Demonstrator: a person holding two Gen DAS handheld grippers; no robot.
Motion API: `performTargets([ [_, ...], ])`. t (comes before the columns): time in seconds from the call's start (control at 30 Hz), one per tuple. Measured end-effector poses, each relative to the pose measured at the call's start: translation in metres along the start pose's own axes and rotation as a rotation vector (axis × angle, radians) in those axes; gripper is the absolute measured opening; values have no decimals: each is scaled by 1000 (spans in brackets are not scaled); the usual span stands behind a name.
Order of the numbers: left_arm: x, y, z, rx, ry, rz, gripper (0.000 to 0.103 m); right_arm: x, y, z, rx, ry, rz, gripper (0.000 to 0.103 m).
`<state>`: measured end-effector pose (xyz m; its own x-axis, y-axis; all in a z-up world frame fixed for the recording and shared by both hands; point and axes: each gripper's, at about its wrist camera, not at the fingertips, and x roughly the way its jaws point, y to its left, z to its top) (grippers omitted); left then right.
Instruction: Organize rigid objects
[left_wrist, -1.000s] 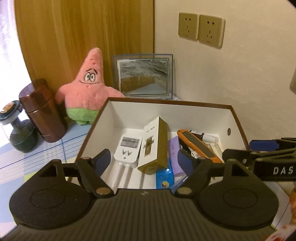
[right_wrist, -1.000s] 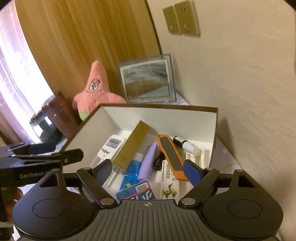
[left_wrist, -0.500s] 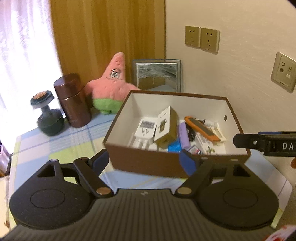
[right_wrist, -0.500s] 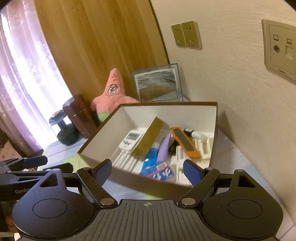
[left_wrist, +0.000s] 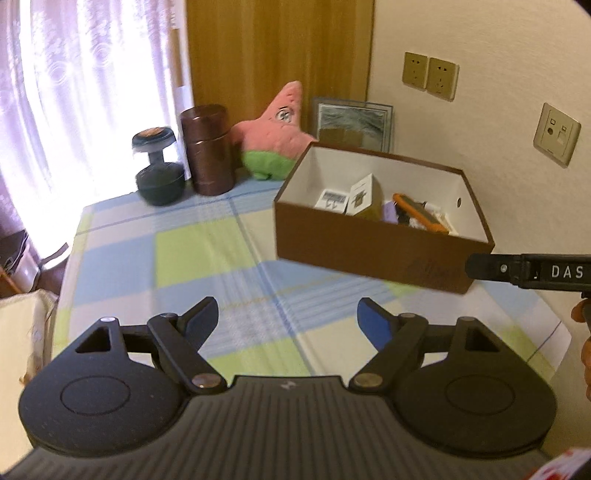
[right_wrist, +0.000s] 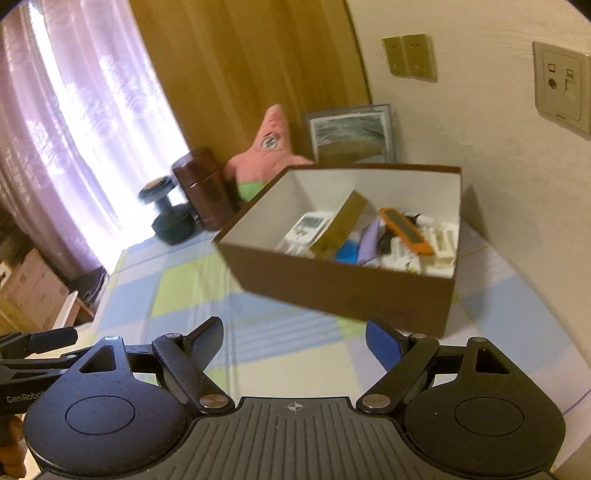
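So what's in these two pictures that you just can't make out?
- Brown box, left view: its near wall hides the lower parts of the things inside.
- Printing on the gold carton, right view: blurred, too small.
- Picture frame, right view: the box's back rim covers its foot.
- Right tongs, left view: cut off by the picture's edge.

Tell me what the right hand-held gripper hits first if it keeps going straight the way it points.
Probably the checked tablecloth just short of the brown box; the right hand-held gripper is open and tilted downward. Depth is unclear.
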<state>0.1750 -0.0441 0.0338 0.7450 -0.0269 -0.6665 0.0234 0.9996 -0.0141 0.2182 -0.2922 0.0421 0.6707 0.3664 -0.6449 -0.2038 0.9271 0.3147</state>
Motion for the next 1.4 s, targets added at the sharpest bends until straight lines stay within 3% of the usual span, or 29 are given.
performTargets([
  [0.37,-58,38,-62,-58,38,36,79,-29,51,-55,-72,65,38,82],
  [0.83,-100,50,-116,-77,74,56,79,-52,91,-117,-148,148,88,82],
  [1.4,-119,60,-145,-128,103,83,79,-46,117,-146,-230,224,120,81],
])
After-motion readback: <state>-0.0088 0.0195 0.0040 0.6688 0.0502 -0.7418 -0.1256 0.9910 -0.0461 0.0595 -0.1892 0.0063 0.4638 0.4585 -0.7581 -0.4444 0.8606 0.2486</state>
